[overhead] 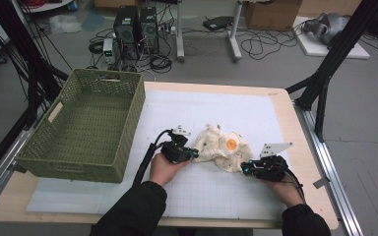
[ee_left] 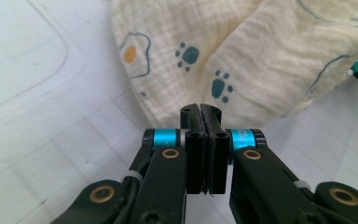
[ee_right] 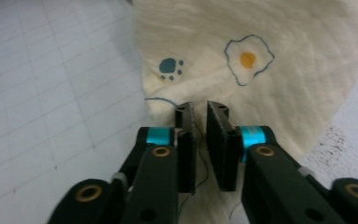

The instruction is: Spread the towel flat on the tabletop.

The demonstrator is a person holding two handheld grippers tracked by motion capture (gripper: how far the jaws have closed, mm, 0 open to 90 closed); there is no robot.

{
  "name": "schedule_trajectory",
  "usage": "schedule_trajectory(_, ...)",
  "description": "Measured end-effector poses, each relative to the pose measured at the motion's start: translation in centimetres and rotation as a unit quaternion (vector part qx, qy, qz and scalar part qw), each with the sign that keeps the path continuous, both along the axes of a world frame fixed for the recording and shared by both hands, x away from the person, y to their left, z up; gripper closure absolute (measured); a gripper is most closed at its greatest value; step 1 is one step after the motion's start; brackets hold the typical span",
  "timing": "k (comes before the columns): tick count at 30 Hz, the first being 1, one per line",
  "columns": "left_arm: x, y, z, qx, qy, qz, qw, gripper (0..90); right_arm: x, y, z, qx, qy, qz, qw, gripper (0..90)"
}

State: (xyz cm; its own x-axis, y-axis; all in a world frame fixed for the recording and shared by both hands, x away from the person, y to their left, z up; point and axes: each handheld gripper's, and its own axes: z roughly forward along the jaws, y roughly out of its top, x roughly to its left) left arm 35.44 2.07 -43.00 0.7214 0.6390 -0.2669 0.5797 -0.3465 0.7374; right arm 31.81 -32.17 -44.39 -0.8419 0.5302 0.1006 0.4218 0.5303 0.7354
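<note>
We see the left gripper (overhead: 193,153) pressed together at the cloth's (overhead: 222,146) lower-left edge, low centre frame. The right gripper (ee_right: 200,114) sits slightly apart over cloth; its view shows us a fried-egg print (ee_right: 248,59).

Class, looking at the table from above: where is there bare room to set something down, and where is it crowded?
Free: the white mat beyond the cloth, and the strip near the table's front edge. The green basket is empty too. Crowded: mid-table, where the left gripper and right gripper flank the cloth.

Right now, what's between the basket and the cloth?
In the high view, bare white gridded mat separates the green basket from the cream cloth; the left gripper sits at the cloth's near-left edge.
</note>
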Motion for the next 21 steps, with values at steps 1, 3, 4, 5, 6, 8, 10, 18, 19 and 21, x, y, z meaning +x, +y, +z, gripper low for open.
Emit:
schedule_trajectory(1,-0.3,0.3,0.1,-0.001,0.000,0.003,1.0000,88.4,0.0,0.0,0.0,0.001,0.000,0.004,1.0000,87.7)
schedule_trajectory(3,-0.7,1.0,0.3,-0.001,-0.004,0.003,1.0000,88.4,-0.1,0.0,0.0,0.002,0.001,0.008,1.0000,89.1)
schedule_trajectory(4,-1.0,1.3,0.4,-0.003,-0.005,0.007,1.0000,88.4,-0.2,0.0,0.1,0.004,0.003,0.010,0.9999,89.2)
schedule_trajectory(5,-1.2,1.7,0.5,-0.003,-0.007,0.008,0.9999,88.5,-0.3,0.1,0.1,0.008,0.004,0.014,0.9999,89.2)
schedule_trajectory(6,-1.4,2.0,0.6,-0.002,-0.008,0.011,0.9999,88.5,-0.3,0.1,0.1,0.008,0.004,0.014,0.9999,89.2)
schedule_trajectory(8,-1.7,2.8,0.8,0.003,-0.011,0.015,0.9998,88.5,-0.4,0.2,0.2,0.020,0.002,0.022,0.9995,82.7)
schedule_trajectory(10,-1.9,3.7,0.9,-0.001,-0.013,0.028,0.9995,88.5,-0.4,0.2,0.3,0.031,0.000,0.025,0.9992,77.7)
schedule_trajectory(18,-1.3,3.6,0.1,-0.044,0.003,0.023,0.9987,59.7,-0.2,1.7,-0.1,0.029,0.003,0.028,0.9992,58.3)
schedule_trajectory(19,-1.1,2.9,-0.5,-0.034,0.006,0.015,0.9993,58.6,-0.1,2.1,-0.3,0.011,0.006,0.034,0.9993,63.0)
schedule_trajectory(21,-1.0,2.5,-0.8,-0.026,0.009,0.013,0.9995,58.8,-0.1,2.2,-0.4,0.006,0.001,0.031,0.9995,67.0)
